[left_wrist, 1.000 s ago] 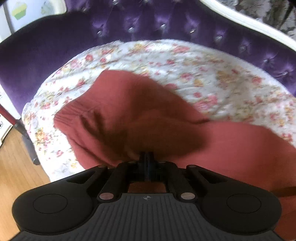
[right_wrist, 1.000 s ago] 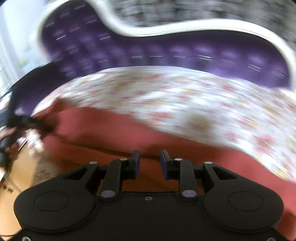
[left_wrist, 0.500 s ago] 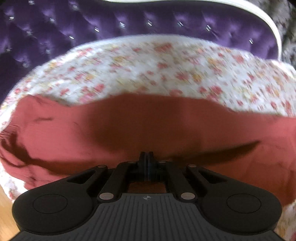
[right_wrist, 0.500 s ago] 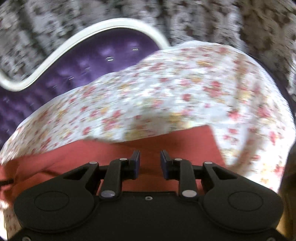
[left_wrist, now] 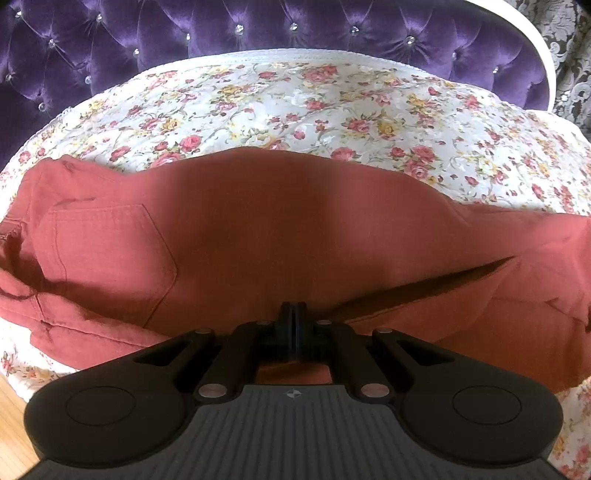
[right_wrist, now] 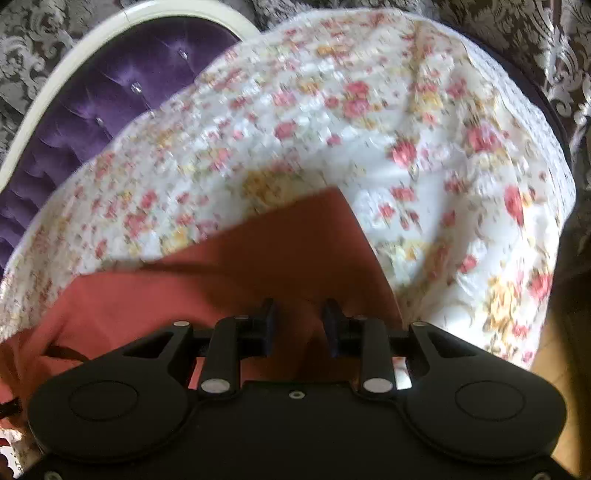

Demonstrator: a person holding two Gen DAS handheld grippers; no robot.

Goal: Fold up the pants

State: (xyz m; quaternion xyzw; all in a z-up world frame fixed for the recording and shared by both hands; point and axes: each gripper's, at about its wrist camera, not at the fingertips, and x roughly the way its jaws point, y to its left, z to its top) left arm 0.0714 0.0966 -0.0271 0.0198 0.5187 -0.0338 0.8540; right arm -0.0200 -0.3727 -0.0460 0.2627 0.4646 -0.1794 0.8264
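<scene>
Your left gripper (left_wrist: 293,314) has its black fingers pressed flat together, no gap showing; it sits at the near edge of the rust-red cotton pants (left_wrist: 280,236), but whether a fold of cloth is pinched between the tips cannot be told. Your right gripper (right_wrist: 300,317) stands with a clear gap between its fingers (right_wrist: 269,314) and the jaws are opening; red fabric lies below that gap, and the pads do not press on it. Outward from the left tips: the pants spread left to right across the near half of the seat, a stitched patch pocket (left_wrist: 110,254) on the left, a dark fold line running off to the right. From the right wrist, a squared corner of the pants (right_wrist: 258,266) ends just beyond the fingers. Underneath lies a white quilted cover printed with pink and yellow roses (left_wrist: 332,107). Far side: a purple button-tufted velvet backrest (left_wrist: 258,26) edged by a cream frame (right_wrist: 110,33).
</scene>
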